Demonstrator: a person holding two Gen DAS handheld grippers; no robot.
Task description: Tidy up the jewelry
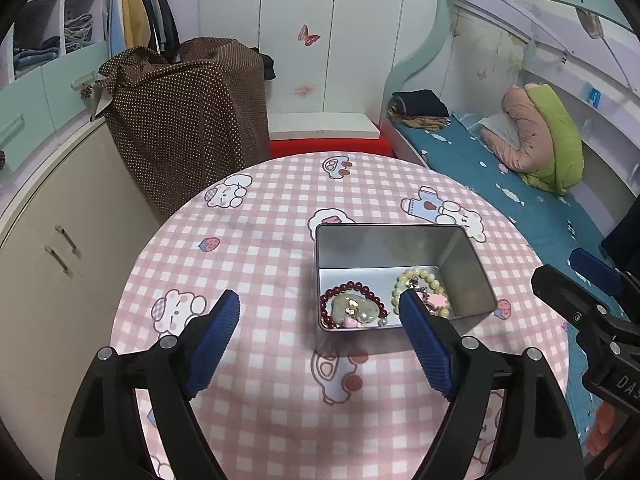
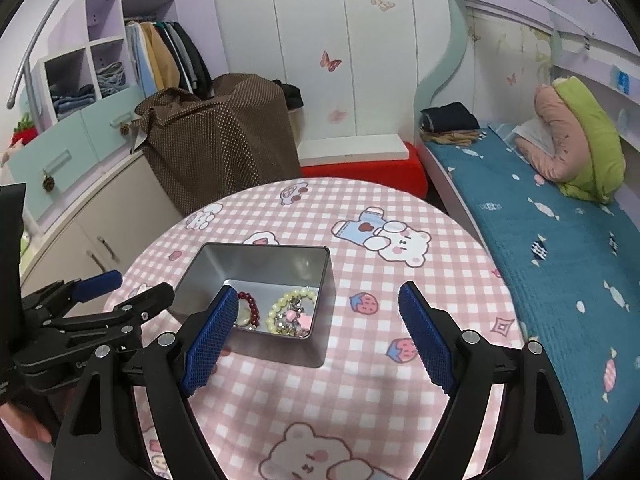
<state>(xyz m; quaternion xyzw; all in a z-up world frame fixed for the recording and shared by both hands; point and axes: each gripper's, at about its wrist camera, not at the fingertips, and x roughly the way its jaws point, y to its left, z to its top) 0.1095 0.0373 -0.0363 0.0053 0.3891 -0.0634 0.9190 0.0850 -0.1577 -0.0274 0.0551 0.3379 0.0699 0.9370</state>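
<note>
**A:** Left wrist view first. My left gripper [image 1: 320, 312] is spread wide and carries nothing. The tin box [image 1: 400, 276] lies ahead of it and a little to the right, on the checked tablecloth [image 1: 260, 240]. My right-hand pad [image 1: 424, 344] overlaps the tin's near rim in the picture. Whether it touches, I can't tell.

**B:** What's in the tin?

**A:** All the jewelry I can see. The dark red bead bracelet [image 1: 352, 292] sits in the near left of the tin, ringed around a pale stone pendant [image 1: 356, 308]. The pale green bead bracelet [image 1: 424, 284] is just to its right, with pink charms on it. Nothing lies loose on the cloth. The right gripper [image 1: 592, 292] shows at the edge, well right of the tin.

**B:** And the right wrist view?

**A:** My right gripper [image 2: 320, 312] is also released and empty. Here the tin box [image 2: 260, 284] lies ahead and to the left, long side running left to right. My left pad [image 2: 212, 332] covers the tin's near left part, hiding part of the red bracelet [image 2: 250, 304]. The green bracelet [image 2: 286, 304] shows better here, along with silvery bits under it. The left gripper [image 2: 120, 292] sits just left of the tin, looking nearly closed from this side, which the other view contradicts.

**B:** Which arm goes?

**A:** I judge both about equally near. With no lid in view, the sorting looks mostly done.
</note>
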